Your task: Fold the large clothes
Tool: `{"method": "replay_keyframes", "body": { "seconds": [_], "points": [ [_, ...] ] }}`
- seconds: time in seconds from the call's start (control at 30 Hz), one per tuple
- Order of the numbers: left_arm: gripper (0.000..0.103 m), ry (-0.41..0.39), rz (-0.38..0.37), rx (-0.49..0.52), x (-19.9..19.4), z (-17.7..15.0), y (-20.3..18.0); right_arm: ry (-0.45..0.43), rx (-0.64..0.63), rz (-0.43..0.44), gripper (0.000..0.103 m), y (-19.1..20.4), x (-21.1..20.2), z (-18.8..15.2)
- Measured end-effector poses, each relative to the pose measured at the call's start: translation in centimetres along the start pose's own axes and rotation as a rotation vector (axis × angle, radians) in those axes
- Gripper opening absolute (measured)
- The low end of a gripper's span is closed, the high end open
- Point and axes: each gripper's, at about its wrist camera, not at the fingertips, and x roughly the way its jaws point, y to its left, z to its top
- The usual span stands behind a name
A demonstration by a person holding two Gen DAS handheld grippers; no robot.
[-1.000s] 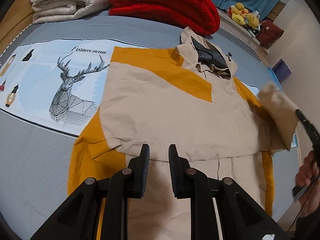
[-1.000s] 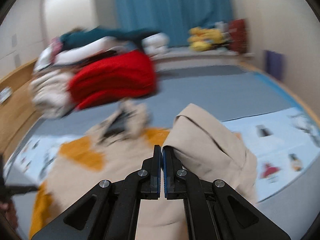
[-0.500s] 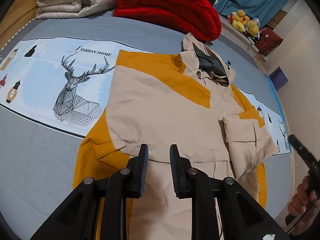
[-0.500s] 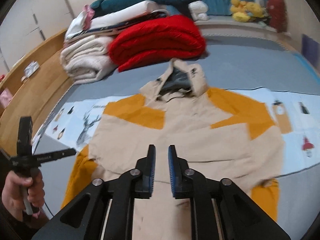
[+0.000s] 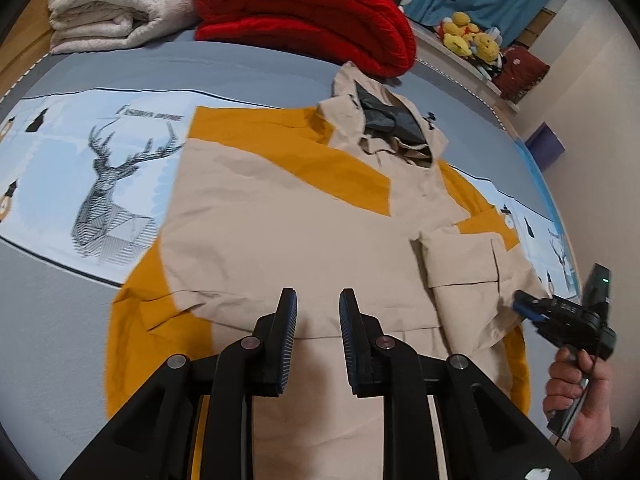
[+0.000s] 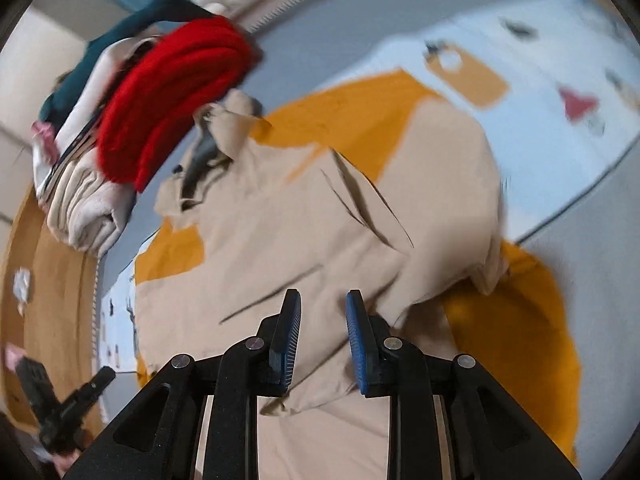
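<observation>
With 1 sleeve lying folded across the jacket (image 5: 296, 236), both hand-held grippers, left (image 5: 317, 322) and right (image 6: 323, 324), are hovering apart, probably needing the other sleeve next.

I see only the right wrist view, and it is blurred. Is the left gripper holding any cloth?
Observer: No. The left gripper is open above the jacket, near its lower part, with nothing between the jaws.
Operator: Where is my right gripper relative to the folded sleeve?
Observer: In the left wrist view the right gripper is at the outer edge of the sleeve. I cannot tell whether it touches.
Operator: What lies on the jacket's left side?
Observer: A deer print on the bed cover, partly covered by the jacket's orange shoulder.
</observation>
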Motion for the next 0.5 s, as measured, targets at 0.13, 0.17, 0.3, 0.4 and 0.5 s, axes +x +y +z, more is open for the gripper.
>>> {"method": "replay_keyframes", "body": {
  "seconds": [0.13, 0.17, 0.3, 0.4, 0.5],
  "points": [
    [0.019, 0.013, -0.018, 0.028, 1.1, -0.1, -1.5, 0.058, 0.068, 0.02, 0.025, -1.6, 2.4, 0.3],
    [0.019, 0.014, -0.023, 0.033, 1.2, -0.1, -1.8, 0.065, 0.076, 0.023, 0.026, -1.8, 2.8, 0.2],
    [0.019, 0.017, -0.041, 0.063, 1.7, -0.2, -3.1, 0.131, 0.152, 0.018, 0.027, -2.6, 5.1, -0.1],
    [0.019, 0.024, -0.044, 0.076, 2.0, -0.2, -3.5, 0.155, 0.149, 0.003, 0.027, -2.3, 6.1, -0.2],
    [0.019, 0.029, -0.047, 0.073, 2.4, -0.1, -3.6, 0.153, 0.159, -0.001, 0.027, -2.4, 6.4, -0.1]
  ]
}}
